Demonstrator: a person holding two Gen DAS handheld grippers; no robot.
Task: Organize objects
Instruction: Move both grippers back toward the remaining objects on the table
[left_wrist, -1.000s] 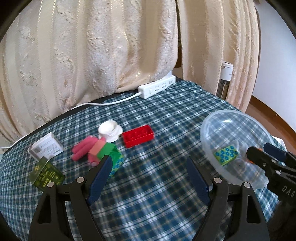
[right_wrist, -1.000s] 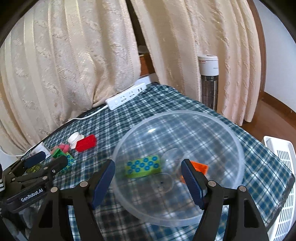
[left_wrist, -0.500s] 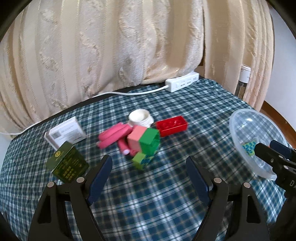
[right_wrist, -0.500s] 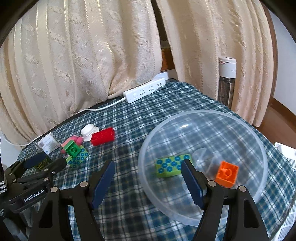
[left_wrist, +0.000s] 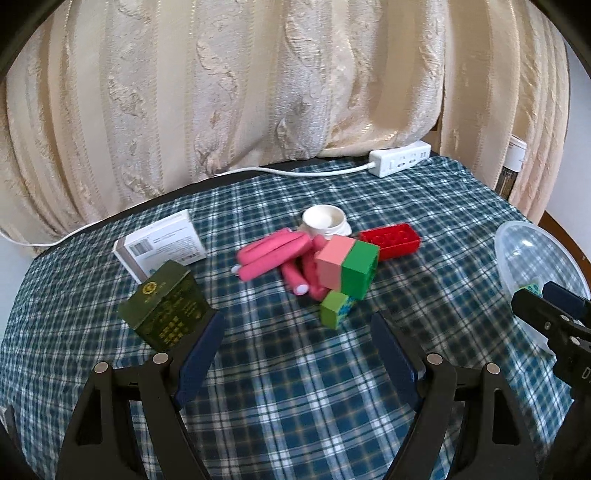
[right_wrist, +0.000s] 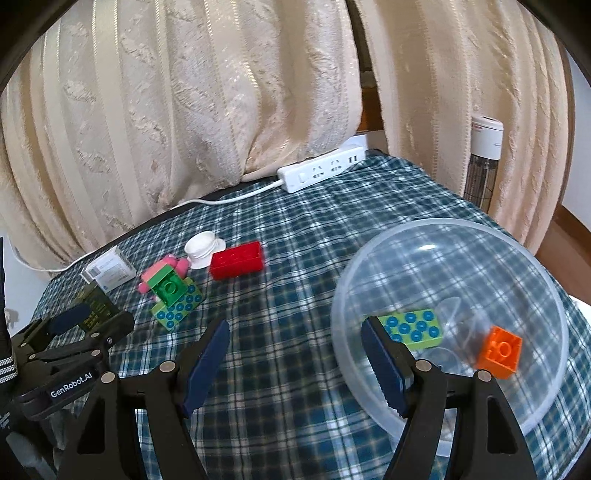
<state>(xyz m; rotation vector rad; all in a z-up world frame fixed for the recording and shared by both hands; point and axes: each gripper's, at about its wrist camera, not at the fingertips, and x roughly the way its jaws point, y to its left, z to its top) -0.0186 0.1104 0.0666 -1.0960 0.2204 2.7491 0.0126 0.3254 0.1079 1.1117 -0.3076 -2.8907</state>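
Both claws hang spread wide and empty above the table (right_wrist: 288, 236). The left claw (left_wrist: 295, 354) faces a block pile (left_wrist: 347, 273), with pink rollers (left_wrist: 275, 253) touching the pile's left side. The right claw (right_wrist: 295, 354) has one finger over the rim of a clear bowl (right_wrist: 546, 280), which holds a dotted green block (right_wrist: 417, 326) and an orange block (right_wrist: 500, 350); a red block (right_wrist: 238, 260) lies left of the bowl.

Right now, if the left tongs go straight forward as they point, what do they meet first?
Probably the small lime-green block at the front of the toy pile, just ahead of the open left tongs; depth is uncertain in this fisheye view.
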